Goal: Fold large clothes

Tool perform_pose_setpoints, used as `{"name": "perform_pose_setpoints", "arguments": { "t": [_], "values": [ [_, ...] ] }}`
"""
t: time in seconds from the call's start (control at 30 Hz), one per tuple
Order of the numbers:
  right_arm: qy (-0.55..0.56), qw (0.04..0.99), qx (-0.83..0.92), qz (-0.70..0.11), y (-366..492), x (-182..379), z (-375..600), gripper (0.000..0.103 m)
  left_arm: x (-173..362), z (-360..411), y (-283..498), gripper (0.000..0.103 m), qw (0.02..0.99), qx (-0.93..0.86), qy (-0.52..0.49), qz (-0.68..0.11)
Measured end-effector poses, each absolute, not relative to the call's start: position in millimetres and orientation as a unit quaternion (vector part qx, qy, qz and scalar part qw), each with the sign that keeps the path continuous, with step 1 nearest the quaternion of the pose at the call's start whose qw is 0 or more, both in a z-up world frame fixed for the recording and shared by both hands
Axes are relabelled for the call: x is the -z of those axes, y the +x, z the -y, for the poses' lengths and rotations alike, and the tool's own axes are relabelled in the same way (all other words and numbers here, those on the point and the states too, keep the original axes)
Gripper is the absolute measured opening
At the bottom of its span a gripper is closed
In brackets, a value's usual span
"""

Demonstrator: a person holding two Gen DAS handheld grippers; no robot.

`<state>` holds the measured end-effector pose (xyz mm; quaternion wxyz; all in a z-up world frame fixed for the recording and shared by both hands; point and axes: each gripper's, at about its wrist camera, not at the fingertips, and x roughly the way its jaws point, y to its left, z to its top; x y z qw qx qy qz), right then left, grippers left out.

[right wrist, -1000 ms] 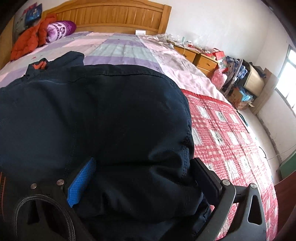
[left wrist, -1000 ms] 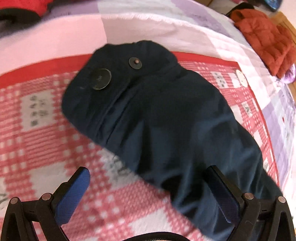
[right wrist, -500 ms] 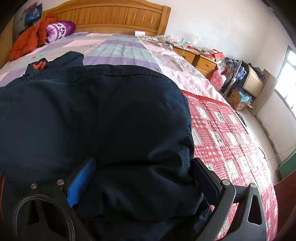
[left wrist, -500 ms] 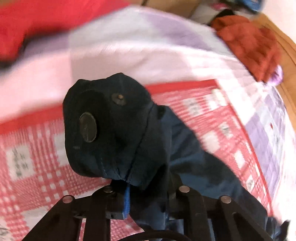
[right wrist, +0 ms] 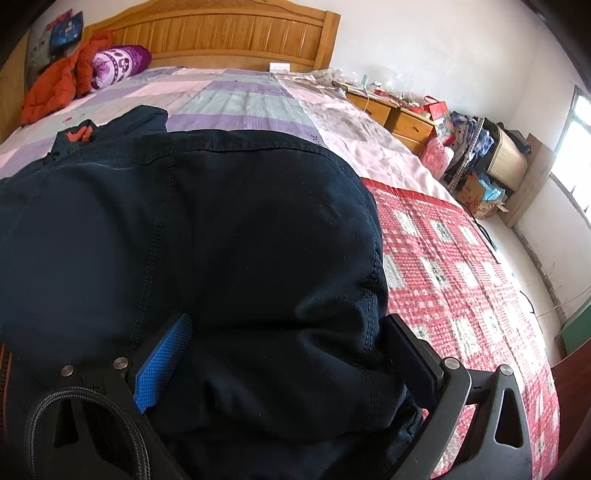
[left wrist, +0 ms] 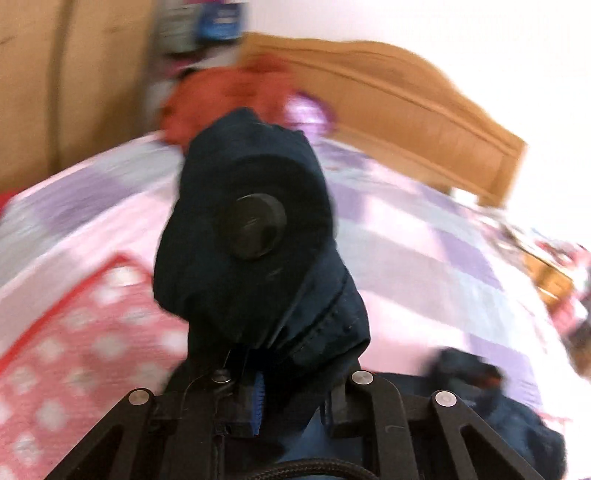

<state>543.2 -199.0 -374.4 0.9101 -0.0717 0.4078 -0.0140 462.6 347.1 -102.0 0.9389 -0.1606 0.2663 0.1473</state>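
A dark navy jacket (right wrist: 240, 240) lies spread on the bed. My left gripper (left wrist: 288, 391) is shut on a cuffed end of the navy jacket (left wrist: 251, 236), which carries a large black button (left wrist: 256, 227); that end stands lifted above the bed. My right gripper (right wrist: 284, 354) is open, its blue-padded finger (right wrist: 162, 360) and black finger (right wrist: 413, 354) resting either side of a bulge of the jacket's cloth. The left view is motion-blurred.
The bed has a pink-and-purple quilt (right wrist: 240, 96) and a red checked blanket (right wrist: 461, 277). An orange jacket (right wrist: 55, 86) and a purple pillow (right wrist: 120, 62) lie by the wooden headboard (right wrist: 221, 33). A nightstand (right wrist: 391, 114) and clutter stand at the right.
My left gripper closed on the jacket's buttoned end, lifted it and swung toward the headboard. My right gripper stayed open in place on the cloth.
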Motion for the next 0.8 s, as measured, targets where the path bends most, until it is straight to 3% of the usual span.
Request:
{"name": "perform_pose_setpoints", "arguments": {
  "t": [0.23,0.47,0.6,0.8],
  "values": [
    [-0.057,0.91,0.006,-0.411,545.0,374.6,202.4,0.103,116.5,-178.4,527.2,0.016,0.947,-0.001,-0.123,-0.298],
    [-0.023,0.906,-0.013,-0.422,550.4,375.5,210.9,0.103,195.8,-21.1,540.5,0.016,0.923,0.103,-0.055,-0.366],
    [0.001,0.904,-0.026,-0.428,552.9,374.6,217.3,0.103,240.6,14.4,533.5,0.016,0.911,0.109,-0.028,-0.397],
    [0.015,0.901,-0.035,-0.433,557.2,374.4,219.0,0.103,260.6,35.6,521.1,0.016,0.905,0.119,0.011,-0.408]
  ]
}}
